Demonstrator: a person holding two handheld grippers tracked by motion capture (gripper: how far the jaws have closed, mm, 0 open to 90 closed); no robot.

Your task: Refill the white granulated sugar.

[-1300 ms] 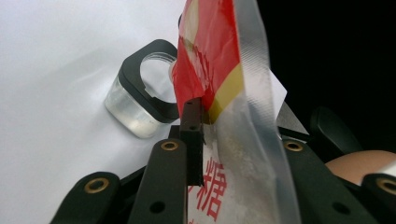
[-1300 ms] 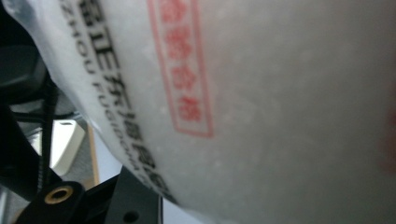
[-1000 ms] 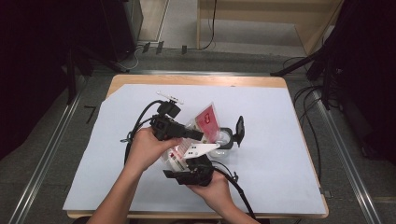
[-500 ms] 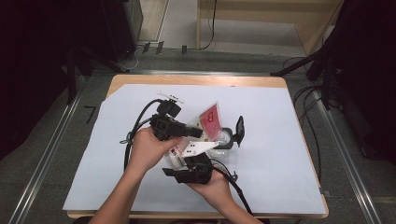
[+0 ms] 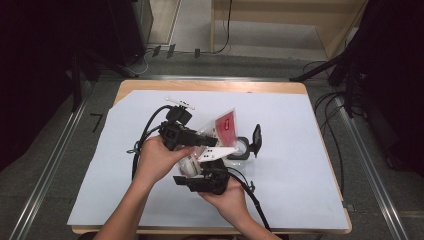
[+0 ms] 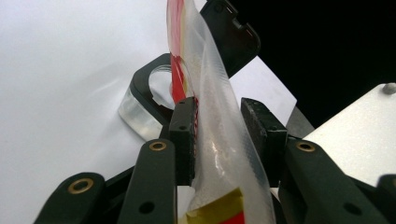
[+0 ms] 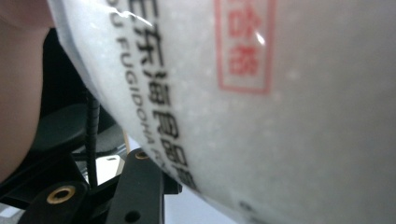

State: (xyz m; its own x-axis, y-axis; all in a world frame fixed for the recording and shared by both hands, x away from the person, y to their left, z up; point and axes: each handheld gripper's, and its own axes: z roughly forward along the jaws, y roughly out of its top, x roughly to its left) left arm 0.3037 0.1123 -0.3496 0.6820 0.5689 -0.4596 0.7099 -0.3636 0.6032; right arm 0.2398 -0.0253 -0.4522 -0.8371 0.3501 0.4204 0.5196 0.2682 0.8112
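A clear plastic pouch (image 5: 225,125) with a red label is held up over the middle of the table. My left gripper (image 5: 212,142) comes in from the left and is shut on the pouch's lower part; in the left gripper view its pads stand either side of the pouch (image 6: 219,154). My right gripper (image 5: 212,170) sits just below, pointing up at the pouch, which presses close to its camera with printed text (image 7: 280,116); its jaw gap is hidden. A small clear container (image 5: 241,148) with an open hinged black lid (image 5: 256,139) rests just right of the pouch.
A white sheet (image 5: 300,175) covers the wooden table (image 5: 210,86). Black cables (image 5: 145,135) loop from the left gripper, and another cable (image 5: 255,200) trails toward the front edge. Dark floor and cabinets surround the table.
The pouch has shifted slightly to the right and stands a little more upright. Both hands have barely moved.
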